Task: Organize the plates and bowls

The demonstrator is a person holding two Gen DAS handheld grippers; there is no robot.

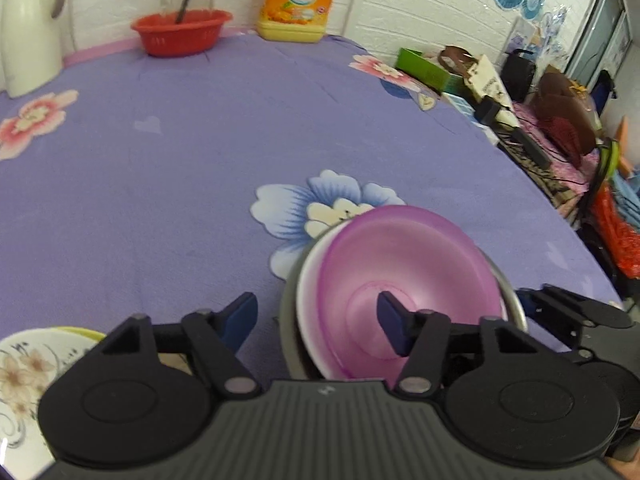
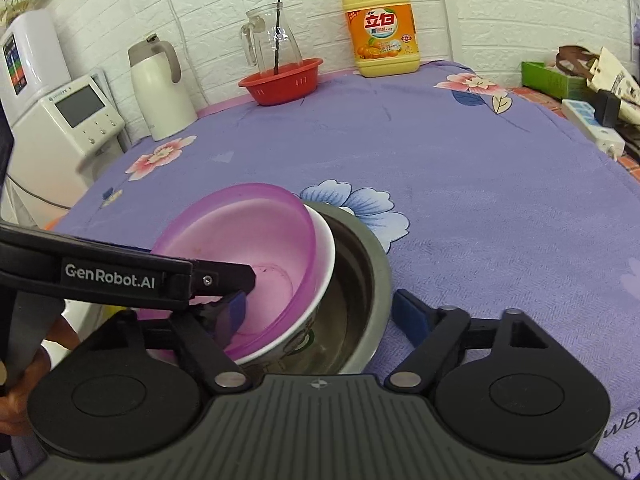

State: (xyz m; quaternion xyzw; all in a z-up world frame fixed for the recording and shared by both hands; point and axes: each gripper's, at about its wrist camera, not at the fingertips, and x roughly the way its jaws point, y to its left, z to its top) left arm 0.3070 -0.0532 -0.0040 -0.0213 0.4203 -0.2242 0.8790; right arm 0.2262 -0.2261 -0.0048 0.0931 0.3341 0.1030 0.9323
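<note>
A purple plastic bowl (image 1: 400,264) sits tilted inside a white bowl (image 1: 310,300), which sits in a steel bowl (image 1: 512,300); the stack also shows in the right wrist view as purple bowl (image 2: 248,240), white bowl (image 2: 320,272) and steel bowl (image 2: 360,280). My left gripper (image 1: 316,320) is open, its right finger inside the purple bowl and its left finger outside the stack's rim. My right gripper (image 2: 320,316) is open, straddling the stack's near side, with the steel bowl's rim between its fingers. A flowered white plate (image 1: 28,368) lies at the lower left.
The table wears a purple flowered cloth (image 2: 460,168). At the back stand a red basket (image 2: 282,80) with a glass jug (image 2: 274,36), a yellow detergent bottle (image 2: 382,28) and a white thermos (image 2: 160,88). Clutter lies off the right edge (image 1: 540,120).
</note>
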